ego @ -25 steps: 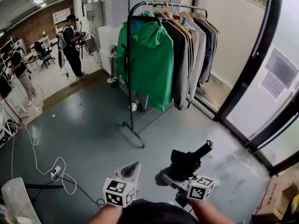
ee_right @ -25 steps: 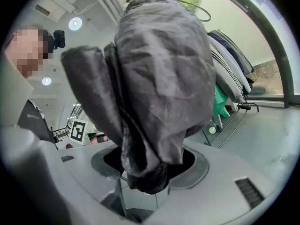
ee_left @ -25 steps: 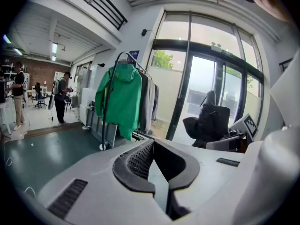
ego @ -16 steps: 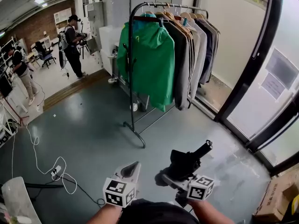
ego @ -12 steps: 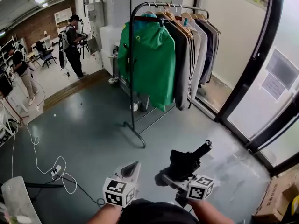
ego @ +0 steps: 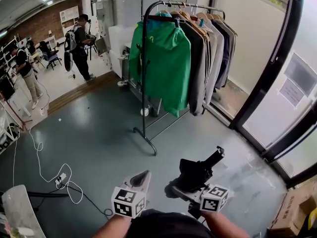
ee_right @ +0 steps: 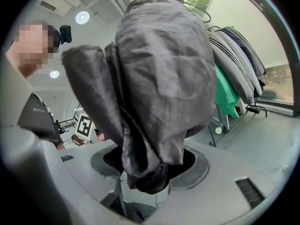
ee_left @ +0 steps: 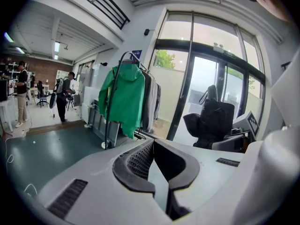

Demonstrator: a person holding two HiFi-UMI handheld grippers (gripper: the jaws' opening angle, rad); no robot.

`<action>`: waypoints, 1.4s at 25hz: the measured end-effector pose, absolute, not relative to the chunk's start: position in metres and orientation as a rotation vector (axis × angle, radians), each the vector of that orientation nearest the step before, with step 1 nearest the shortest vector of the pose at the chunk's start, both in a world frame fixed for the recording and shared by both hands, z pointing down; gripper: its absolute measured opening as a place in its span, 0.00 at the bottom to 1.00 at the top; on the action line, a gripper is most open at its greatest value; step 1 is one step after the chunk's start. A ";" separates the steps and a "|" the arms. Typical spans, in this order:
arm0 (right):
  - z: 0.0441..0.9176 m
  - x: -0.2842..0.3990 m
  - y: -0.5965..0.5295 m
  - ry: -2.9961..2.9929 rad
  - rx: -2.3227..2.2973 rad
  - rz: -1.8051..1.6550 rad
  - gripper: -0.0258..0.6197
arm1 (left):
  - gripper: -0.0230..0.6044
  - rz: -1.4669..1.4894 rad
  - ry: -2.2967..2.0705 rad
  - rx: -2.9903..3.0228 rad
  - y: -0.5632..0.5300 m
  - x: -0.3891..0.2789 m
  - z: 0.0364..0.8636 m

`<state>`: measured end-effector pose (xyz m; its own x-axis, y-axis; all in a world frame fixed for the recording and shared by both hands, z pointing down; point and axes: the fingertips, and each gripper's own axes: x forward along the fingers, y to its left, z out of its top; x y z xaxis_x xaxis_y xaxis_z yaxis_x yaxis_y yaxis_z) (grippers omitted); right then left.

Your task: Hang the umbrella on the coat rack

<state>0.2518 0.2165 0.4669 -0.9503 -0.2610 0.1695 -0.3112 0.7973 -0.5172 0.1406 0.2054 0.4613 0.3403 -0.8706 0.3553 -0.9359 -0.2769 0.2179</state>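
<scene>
Though glossy, teal floor point(ego: 94, 128) under rack point(ego: 143, 83).

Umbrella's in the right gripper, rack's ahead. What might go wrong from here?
The right gripper grips the umbrella by its loose folded fabric, so it may slip or twist. The coat rack is crowded with coats, leaving little bare rail, so hanging it there could snag a hanger.

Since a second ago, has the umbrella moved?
Yes, slightly: in the head view the umbrella has edged left, toward the foot of the coat rack.
</scene>
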 end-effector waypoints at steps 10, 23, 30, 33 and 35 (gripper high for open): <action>0.480 0.227 0.222 -2.868 0.517 0.922 0.40 | 0.06 0.244 -1.570 2.207 0.221 0.106 0.473; 0.486 0.179 0.241 -2.853 0.583 0.946 0.40 | 0.06 0.239 -1.561 2.226 0.235 0.054 0.484; 0.491 0.167 0.248 -2.813 0.590 0.958 0.40 | 0.06 0.228 -1.543 2.235 0.241 0.045 0.489; 0.492 0.162 0.241 -2.813 0.584 0.962 0.40 | 0.06 0.240 -1.545 2.219 0.234 0.041 0.496; 0.493 0.159 0.237 -2.808 0.571 0.963 0.40 | 0.06 0.242 -1.543 2.207 0.232 0.041 0.500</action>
